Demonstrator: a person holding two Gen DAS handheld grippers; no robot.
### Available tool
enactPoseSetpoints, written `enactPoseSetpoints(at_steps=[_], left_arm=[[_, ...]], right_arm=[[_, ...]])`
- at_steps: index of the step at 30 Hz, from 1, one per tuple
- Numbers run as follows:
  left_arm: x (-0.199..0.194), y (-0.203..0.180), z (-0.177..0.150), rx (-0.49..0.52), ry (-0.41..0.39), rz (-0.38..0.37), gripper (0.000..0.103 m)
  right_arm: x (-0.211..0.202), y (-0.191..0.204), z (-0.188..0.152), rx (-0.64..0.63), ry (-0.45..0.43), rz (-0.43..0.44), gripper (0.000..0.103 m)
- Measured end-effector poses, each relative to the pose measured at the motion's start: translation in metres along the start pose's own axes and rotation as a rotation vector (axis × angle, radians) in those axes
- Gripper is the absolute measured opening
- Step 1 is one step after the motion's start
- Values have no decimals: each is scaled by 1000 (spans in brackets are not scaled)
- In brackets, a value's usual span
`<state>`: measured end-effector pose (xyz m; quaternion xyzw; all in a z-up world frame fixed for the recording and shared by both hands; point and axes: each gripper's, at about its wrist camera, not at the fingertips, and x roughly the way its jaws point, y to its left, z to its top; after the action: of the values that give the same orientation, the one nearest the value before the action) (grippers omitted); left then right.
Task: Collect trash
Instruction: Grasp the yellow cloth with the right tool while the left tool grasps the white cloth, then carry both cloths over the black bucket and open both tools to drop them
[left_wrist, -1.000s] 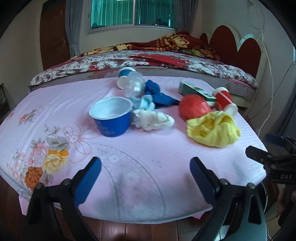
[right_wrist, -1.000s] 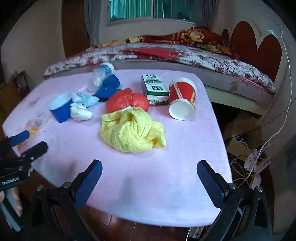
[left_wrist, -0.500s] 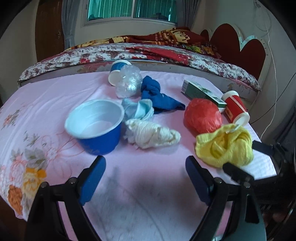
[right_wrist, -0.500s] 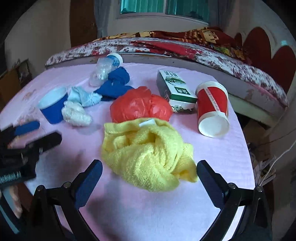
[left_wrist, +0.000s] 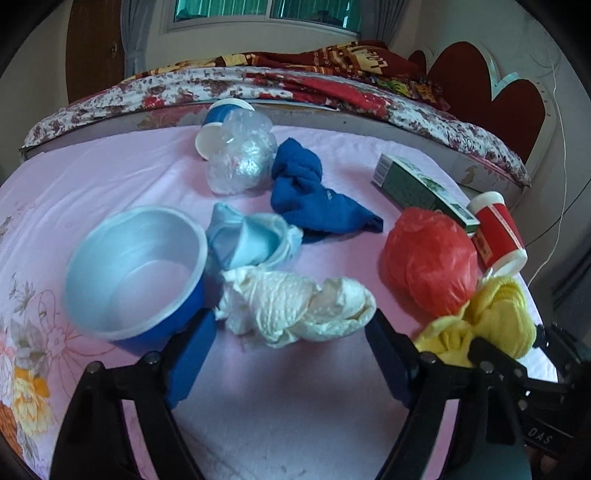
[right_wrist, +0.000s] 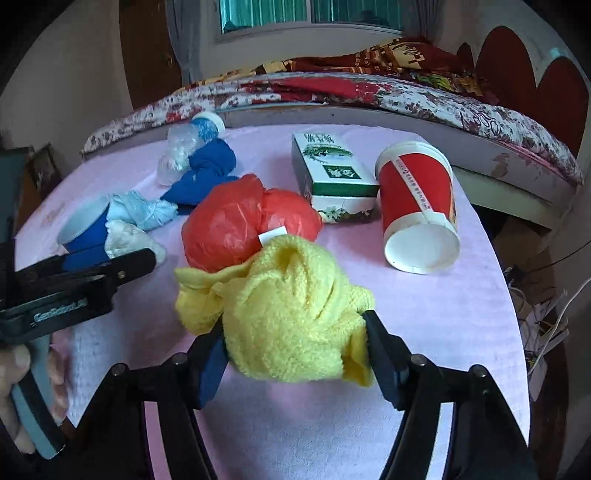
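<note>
A bedroom: a pink flowered sheet (left_wrist: 110, 173) covers the table in front of a bed with a floral quilt (right_wrist: 424, 96), below a green-curtained window.

Nearest, the right gripper (right_wrist: 295, 354) has its jaws spread to either side of the yellow towel (right_wrist: 291, 314), both pads at or against its flanks; whether they are pressing yet cannot be told. The towel looks soft, light and springy, so a bite through its bunched middle should hold. The left gripper (left_wrist: 291, 339) stands wide open around the white crumpled tissue (left_wrist: 295, 306), holding nothing. The tissue looks nearly weightless and crushable, and a loose fold could tear away, so the thick centre is the better hold.

Just beside the tissue sit a blue bowl (left_wrist: 133, 273) and a pale blue wad (left_wrist: 255, 240). Behind the towel, touching it, is a red plastic bag (right_wrist: 251, 221), probably slippery. Farther back lie a blue cloth (left_wrist: 310, 192), a green box (right_wrist: 332, 166) and a tipped red cup (right_wrist: 417, 206), stiff but crushable. A clear plastic bag (left_wrist: 240, 158) hides most of a 2nd blue cup (left_wrist: 218, 129).

No bin shows in either view. The towel's underside and the box's print are unreadable.
</note>
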<state>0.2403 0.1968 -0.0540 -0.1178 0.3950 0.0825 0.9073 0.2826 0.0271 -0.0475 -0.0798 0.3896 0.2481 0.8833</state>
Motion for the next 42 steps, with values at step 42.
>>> enactPoseSetpoints(at_steps=[42], left_arm=[[-112,-122,-74,276,-105,-196,36]], right_arm=[[-174,-89,-83,85,-136,-88,38]])
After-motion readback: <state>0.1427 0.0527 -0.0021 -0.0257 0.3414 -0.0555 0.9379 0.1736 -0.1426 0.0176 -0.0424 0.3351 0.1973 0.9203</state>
